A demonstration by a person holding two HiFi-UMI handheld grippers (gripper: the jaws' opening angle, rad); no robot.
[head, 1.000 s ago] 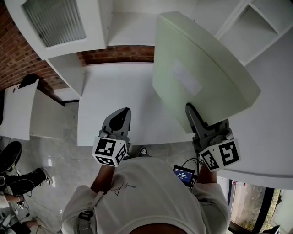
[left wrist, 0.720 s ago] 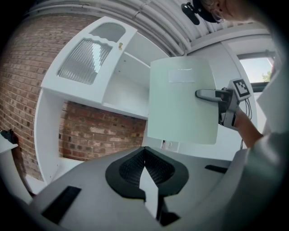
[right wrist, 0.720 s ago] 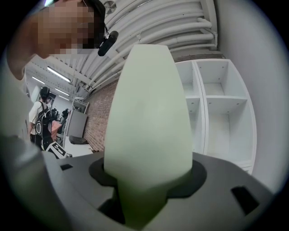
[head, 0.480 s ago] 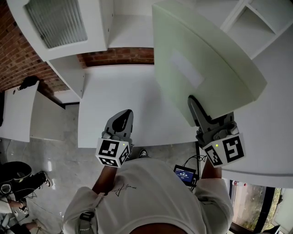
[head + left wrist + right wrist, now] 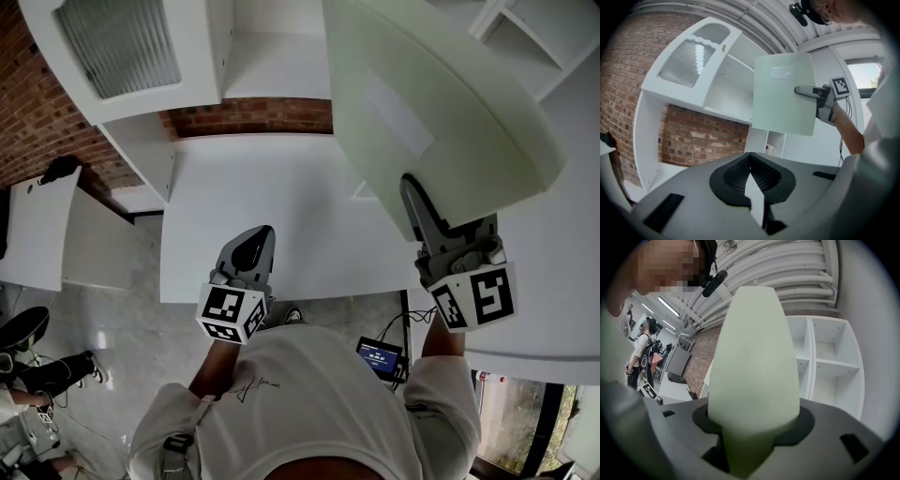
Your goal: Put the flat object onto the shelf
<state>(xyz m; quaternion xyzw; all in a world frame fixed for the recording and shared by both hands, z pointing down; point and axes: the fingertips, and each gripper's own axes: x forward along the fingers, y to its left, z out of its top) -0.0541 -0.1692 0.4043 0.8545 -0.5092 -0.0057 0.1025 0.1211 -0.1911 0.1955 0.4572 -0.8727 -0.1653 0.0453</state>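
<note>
While the white shelf unit (image 5: 272,56) fills the head view from ten o'clock round to two, its open compartments stand bare and a ribbed-glass door sits at eleven o'clock. Behind it a brick wall (image 5: 248,114) shows at twelve and at nine. Below that, the white table (image 5: 253,206) takes the middle of the view, with the person standing at its six o'clock edge.

Held up in the air at one o'clock, above the table's right part and in front of the shelf unit, is the flat object (image 5: 422,103), a pale green board with rounded corners. It is tilted, with its broad face towards the person, and touches neither the table nor any shelf. From the left gripper view it (image 5: 783,93) hangs at one o'clock before the open compartments.

At four o'clock, the right gripper (image 5: 412,192) pinches the board's near edge. Its own view shows the board (image 5: 750,362) rising from between the jaws, which clamp it on both faces.

At seven o'clock, the left gripper (image 5: 255,234) rests level over the table's near edge. Its jaws are pressed together with nothing between them (image 5: 752,180).

At six o'clock a small device with a lit screen (image 5: 379,357) hangs by the person's waist. A mug (image 5: 769,149) stands in a low compartment, at twelve o'clock from the left jaws.
</note>
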